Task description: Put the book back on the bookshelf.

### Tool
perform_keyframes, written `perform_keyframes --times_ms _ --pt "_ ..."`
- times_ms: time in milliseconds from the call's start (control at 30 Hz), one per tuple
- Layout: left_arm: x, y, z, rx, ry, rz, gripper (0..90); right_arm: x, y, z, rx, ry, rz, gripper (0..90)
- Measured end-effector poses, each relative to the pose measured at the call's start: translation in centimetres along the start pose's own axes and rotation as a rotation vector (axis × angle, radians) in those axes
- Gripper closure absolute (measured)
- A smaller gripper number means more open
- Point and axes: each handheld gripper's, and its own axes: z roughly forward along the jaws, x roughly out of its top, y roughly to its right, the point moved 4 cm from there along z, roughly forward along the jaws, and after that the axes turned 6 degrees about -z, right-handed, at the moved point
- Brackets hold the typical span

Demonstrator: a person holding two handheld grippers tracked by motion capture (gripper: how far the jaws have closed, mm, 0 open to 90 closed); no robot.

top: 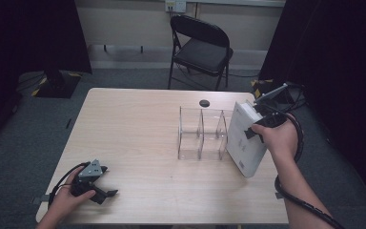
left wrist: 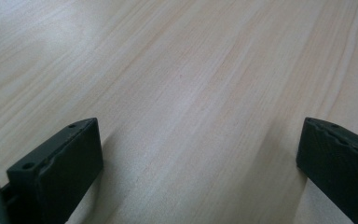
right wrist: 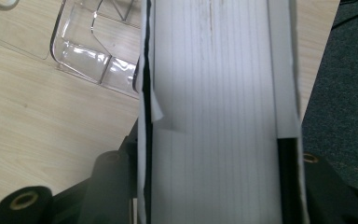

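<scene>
A thick white book [top: 245,143] stands tilted on end just right of a clear acrylic rack [top: 202,133] with upright dividers. My right gripper [top: 256,129] is shut on the book's upper part, one jaw on each cover. In the right gripper view the book's page edge [right wrist: 214,93] runs up between the jaws of my right gripper [right wrist: 216,186], and the rack [right wrist: 88,51] lies beyond at the upper left. My left gripper [top: 107,181] rests near the table's front left corner. In its own view the left gripper [left wrist: 200,158] is open, with bare wood between the jaws.
The wooden table [top: 138,129] has a small dark round spot [top: 204,103] behind the rack. A black folding chair [top: 200,45] stands beyond the far edge. Dark curtains hang on both sides. The table's right edge runs close by the book.
</scene>
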Motion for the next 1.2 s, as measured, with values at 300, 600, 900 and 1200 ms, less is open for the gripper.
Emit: perform_keyframes --times_ms 300,600,900,1200 --pt "0.0 0.0 0.0 0.000 0.000 0.000 0.0 0.7 0.0 0.2 0.003 0.011 0.021 52.2" --pt "0.0 0.0 0.0 0.000 -0.001 0.001 0.0 1.2 0.1 0.3 -0.008 0.015 0.023 52.2" --pt "0.0 0.0 0.0 0.000 0.000 0.000 0.0 1.7 0.1 0.5 -0.004 0.014 0.025 52.2" --pt "0.0 0.0 0.0 -0.003 0.000 0.003 0.0 2.2 0.2 1.1 -0.014 0.022 0.042 52.2"
